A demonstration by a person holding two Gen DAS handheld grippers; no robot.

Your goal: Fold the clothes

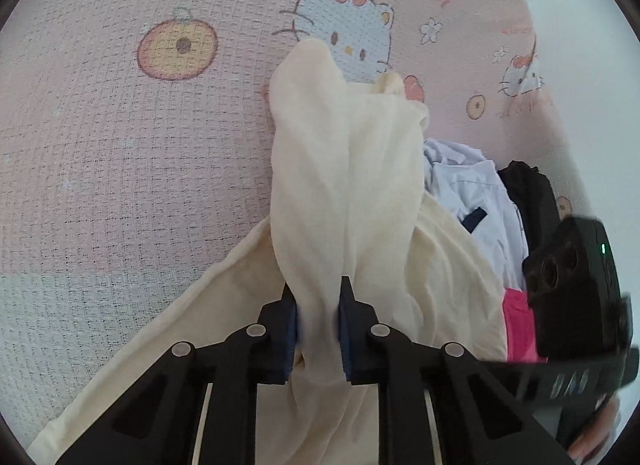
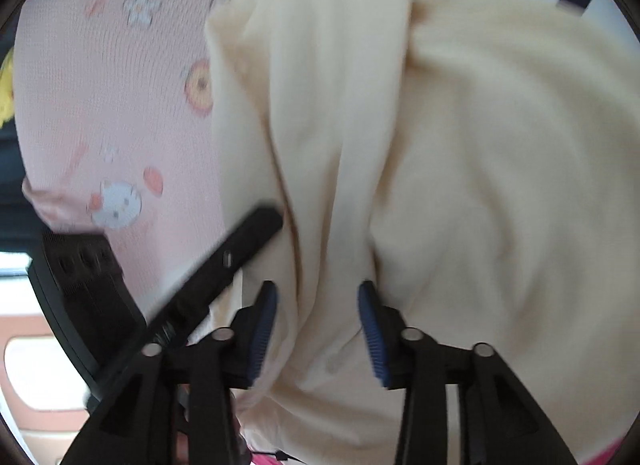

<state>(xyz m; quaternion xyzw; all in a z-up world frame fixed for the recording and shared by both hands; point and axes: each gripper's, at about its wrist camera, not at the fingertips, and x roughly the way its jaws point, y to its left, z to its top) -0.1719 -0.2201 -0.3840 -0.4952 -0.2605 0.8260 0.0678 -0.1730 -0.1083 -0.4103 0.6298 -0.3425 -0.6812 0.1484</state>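
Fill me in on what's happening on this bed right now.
A person is folding laundry with two handheld grippers on a pink cartoon-cat bedspread. The left gripper is pinched shut on a bunched fold of a cream-yellow cotton garment. The right gripper stands open, with the same cloth between its pads but not squeezed. A pile of white, black and pink clothes waits alongside.
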